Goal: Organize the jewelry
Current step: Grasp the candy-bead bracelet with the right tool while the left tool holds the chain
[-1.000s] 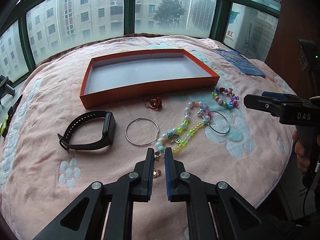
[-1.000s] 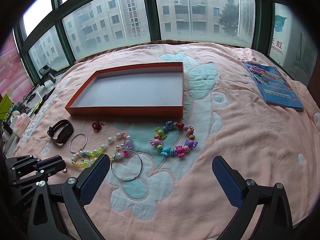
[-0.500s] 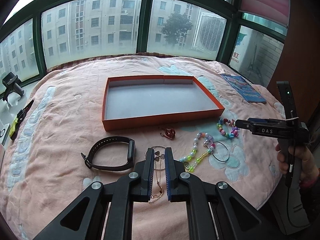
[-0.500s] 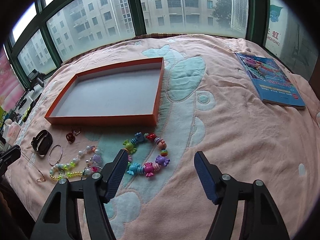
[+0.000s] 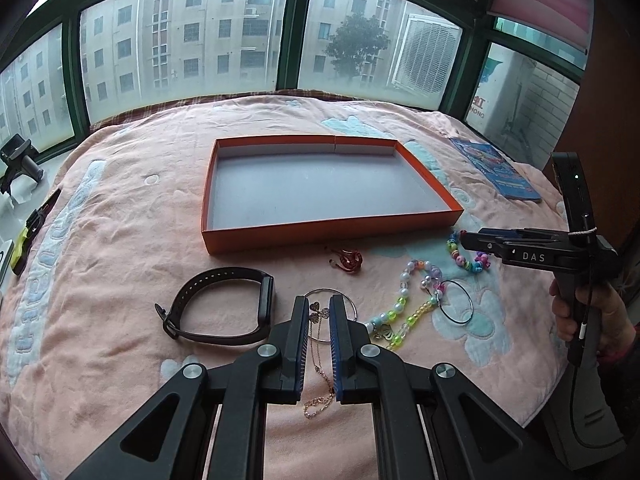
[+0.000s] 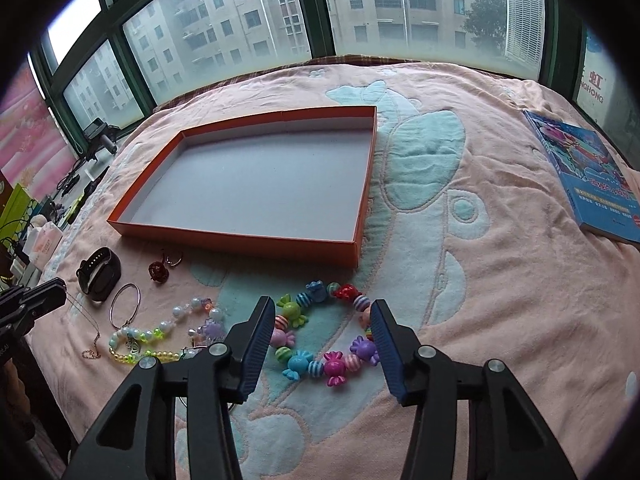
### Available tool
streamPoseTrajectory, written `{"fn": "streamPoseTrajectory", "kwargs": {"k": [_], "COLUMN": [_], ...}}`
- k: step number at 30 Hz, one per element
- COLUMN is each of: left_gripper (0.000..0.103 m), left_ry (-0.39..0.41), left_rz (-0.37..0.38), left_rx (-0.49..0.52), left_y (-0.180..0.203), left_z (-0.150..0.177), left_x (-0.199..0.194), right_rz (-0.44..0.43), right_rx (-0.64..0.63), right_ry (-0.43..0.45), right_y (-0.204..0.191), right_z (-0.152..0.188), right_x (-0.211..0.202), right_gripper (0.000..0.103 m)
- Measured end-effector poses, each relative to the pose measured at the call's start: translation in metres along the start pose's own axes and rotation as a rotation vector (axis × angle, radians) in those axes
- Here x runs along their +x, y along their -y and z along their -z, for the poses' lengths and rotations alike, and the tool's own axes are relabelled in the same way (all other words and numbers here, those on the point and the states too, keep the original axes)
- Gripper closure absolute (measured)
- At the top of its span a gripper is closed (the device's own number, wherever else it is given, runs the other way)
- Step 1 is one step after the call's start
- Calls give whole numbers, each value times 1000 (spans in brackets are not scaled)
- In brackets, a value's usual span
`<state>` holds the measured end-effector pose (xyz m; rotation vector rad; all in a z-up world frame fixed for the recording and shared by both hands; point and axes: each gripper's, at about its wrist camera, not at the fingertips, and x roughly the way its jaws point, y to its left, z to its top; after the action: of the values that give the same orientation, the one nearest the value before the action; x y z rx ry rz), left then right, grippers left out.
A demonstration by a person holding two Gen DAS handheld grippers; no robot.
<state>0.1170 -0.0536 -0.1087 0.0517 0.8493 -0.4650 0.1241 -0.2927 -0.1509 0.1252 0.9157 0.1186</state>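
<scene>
Left gripper (image 5: 320, 312) has lifted the gold chain (image 5: 318, 404) off the blanket (image 6: 500, 280), clamped (dangling); right gripper (image 6: 322, 310) jaws, just closing, straddle the candy bracelet (image 6: 320, 366) ungripped.

1. We see the orange tray (image 6: 240, 236) lying bare inside, so its whole grey floor is free; only its low walls stand in the way of a level approach.
2. Between the tray's near wall and us, the bed (image 6: 500, 300) is crowded: black wristband (image 5: 224, 308), silver hoop (image 6: 125, 305), red ring (image 6: 158, 271), pastel bead string (image 6: 160, 336), candy bracelet (image 6: 324, 332).
3. Right of the candy bracelet, the blanket lies open as far as the blue book (image 6: 588, 176).
4. The right tool (image 6: 324, 320) straddles the candy bracelet, jaws just closing, pads apart from it.
5. The left tool (image 5: 320, 320) is clamped on a thin gold chain (image 5: 320, 360), which dangles above the hoop.
</scene>
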Motion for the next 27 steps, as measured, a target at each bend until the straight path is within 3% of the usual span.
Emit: {"fn": "streamPoseTrajectory", "kwargs": {"k": [6,11,13,19,27], "left_gripper": [92,92,92,92,92], "left_ry": [-10,-16,-15,-26,-31], "left_rz": [-5,-5,-6,-3,-13], "left_rx": [-1,-6,-4,-12,-12], "left_y": [-1,-4,-4,-6,-7], "left_z": [-1,-2,-3,-3,-3], "left_x": [5,8,8,13,13], "right_rz": [2,50,58,-28,-38], "right_rx": [18,-55,-88,-128,-158], "right_ry": [-25,-26,-32,-33,-51], "right_y": [12,11,10,8,7], "right_z": [-1,-4,-4,-6,-3], "right_x": [8,5,3,0,11], "right_gripper": [48,48,53,54,55]}}
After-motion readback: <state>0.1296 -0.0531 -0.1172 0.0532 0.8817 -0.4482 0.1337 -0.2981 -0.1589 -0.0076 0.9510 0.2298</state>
